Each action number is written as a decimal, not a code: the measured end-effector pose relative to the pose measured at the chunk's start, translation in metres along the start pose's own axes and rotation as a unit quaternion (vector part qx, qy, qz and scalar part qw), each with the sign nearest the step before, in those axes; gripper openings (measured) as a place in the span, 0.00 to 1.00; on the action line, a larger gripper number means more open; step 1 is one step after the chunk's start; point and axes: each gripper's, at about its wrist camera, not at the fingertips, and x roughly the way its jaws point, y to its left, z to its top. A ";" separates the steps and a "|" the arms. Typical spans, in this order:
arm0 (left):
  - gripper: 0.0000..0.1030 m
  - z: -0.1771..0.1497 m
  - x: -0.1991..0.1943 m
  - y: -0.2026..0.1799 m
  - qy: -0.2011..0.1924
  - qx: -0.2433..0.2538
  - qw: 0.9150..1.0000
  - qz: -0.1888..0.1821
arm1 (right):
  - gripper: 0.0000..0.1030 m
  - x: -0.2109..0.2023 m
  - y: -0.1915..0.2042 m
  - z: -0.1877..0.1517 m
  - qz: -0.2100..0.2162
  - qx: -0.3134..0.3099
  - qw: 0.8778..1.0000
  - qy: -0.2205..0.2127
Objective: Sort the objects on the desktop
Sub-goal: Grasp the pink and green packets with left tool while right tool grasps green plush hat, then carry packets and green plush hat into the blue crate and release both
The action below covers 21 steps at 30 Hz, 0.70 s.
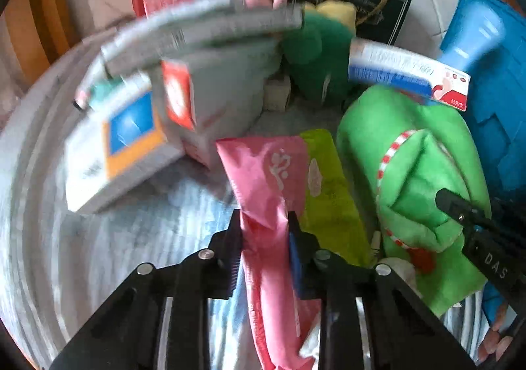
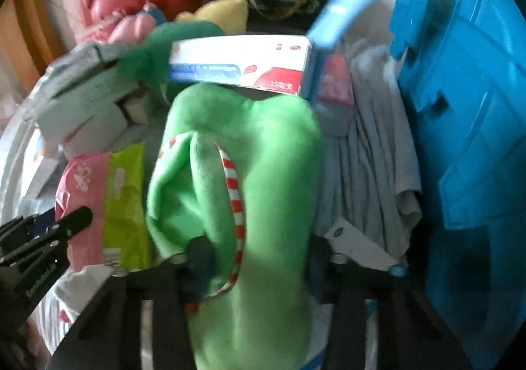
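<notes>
The left claw (image 1: 264, 225) pinches a pink packet (image 1: 266, 179) narrowly between its fingers, while the right claw (image 2: 253, 255), spread wider, grips a green plush toy (image 2: 250, 172) amid clutter beside a blue crate (image 2: 466, 139).

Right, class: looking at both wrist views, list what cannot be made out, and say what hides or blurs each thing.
- Left wrist view: print on the grey cardboard boxes is motion-blurred.
- Left wrist view: lower end of the pink plastic packet is cut off by the frame edge, past the left gripper.
- Right wrist view: right gripper fingertips are buried in the green plush toy.
- Right wrist view: blue plastic crate interior is hidden by its wall.
</notes>
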 end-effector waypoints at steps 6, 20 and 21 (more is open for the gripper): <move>0.20 0.005 -0.058 0.001 -0.063 0.018 0.997 0.039 | 0.21 -0.063 0.005 0.014 0.027 -0.012 0.997 -0.070; 0.20 0.040 -0.208 -0.009 -0.204 0.001 0.977 0.055 | 0.20 -0.213 0.005 0.047 0.054 -0.025 0.974 -0.219; 0.20 0.042 -0.217 -0.015 -0.214 0.002 0.975 0.052 | 0.20 -0.229 -0.001 0.047 0.051 -0.021 0.971 -0.233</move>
